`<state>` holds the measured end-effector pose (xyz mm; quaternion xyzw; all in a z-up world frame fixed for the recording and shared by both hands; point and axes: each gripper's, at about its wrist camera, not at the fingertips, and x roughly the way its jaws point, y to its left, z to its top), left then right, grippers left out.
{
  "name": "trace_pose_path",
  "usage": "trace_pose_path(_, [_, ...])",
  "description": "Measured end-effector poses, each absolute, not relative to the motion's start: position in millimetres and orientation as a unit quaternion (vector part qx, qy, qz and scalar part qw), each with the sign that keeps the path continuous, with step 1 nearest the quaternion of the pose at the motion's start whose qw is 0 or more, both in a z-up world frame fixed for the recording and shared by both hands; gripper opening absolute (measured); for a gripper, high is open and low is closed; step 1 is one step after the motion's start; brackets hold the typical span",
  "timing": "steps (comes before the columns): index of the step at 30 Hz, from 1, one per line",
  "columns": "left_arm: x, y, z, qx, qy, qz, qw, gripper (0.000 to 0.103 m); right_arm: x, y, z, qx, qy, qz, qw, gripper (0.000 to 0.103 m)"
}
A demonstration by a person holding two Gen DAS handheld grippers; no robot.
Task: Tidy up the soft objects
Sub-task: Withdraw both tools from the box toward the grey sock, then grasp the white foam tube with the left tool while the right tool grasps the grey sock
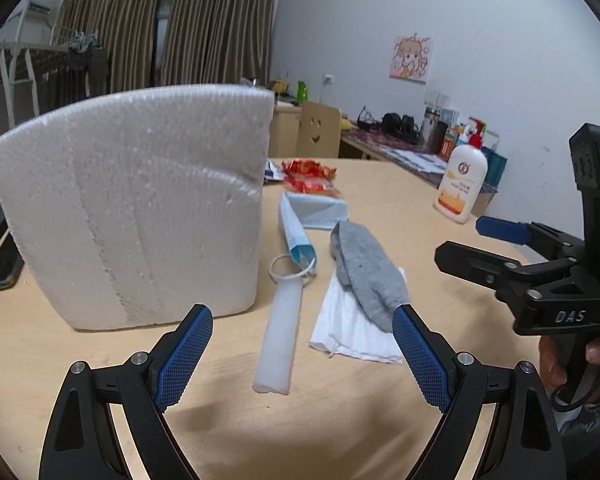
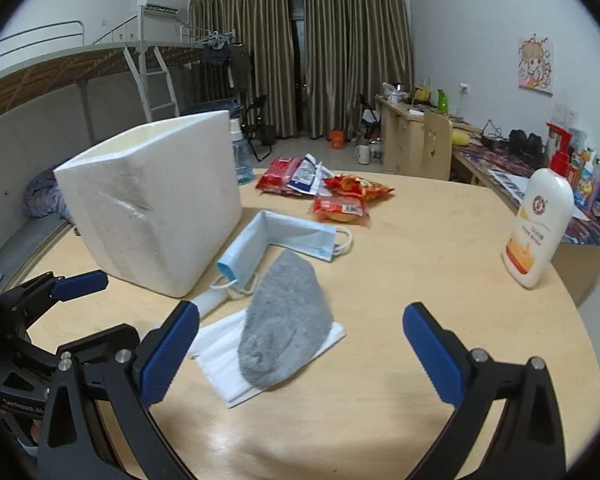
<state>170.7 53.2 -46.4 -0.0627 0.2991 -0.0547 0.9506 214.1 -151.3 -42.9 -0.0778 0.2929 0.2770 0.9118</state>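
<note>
A grey sock (image 1: pixel 366 270) (image 2: pixel 284 316) lies on a folded white cloth (image 1: pixel 350 330) (image 2: pixel 224 368) on the wooden table (image 1: pixel 340 408). Two blue face masks (image 1: pixel 304 220) (image 2: pixel 284 238) lie behind it in an L shape. A white foam strip (image 1: pixel 280 332) (image 2: pixel 208 302) lies beside a white foam box (image 1: pixel 140 208) (image 2: pixel 156 196). My left gripper (image 1: pixel 302 336) is open and empty, low over the strip and cloth. My right gripper (image 2: pixel 300 332) is open and empty over the sock; it also shows in the left wrist view (image 1: pixel 466 242).
Red snack packets (image 1: pixel 310 178) (image 2: pixel 340 196) lie at the far side of the table. A white lotion bottle (image 1: pixel 462 178) (image 2: pixel 538 220) stands at the right edge. A dark phone (image 1: pixel 4 264) lies left of the box. A desk (image 2: pixel 500 168) lies beyond.
</note>
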Motion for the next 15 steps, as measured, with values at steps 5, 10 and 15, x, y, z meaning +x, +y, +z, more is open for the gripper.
trace_pose_path(5, [182,54,-54,-0.062,0.318,-0.059,0.944,0.090,222,-146,-47,-0.095,0.308,0.290,0.901,0.101])
trace_pose_path(10, [194,53,-64,-0.058,0.344,-0.064,0.935,0.082,228,-133,-55,-0.126,0.322,0.296,0.891,0.084])
trace_pose_path(15, [203,52,-76,-0.065,0.376,-0.073,0.921,0.070,238,-127,-66,-0.133,0.346,0.307,0.877,0.077])
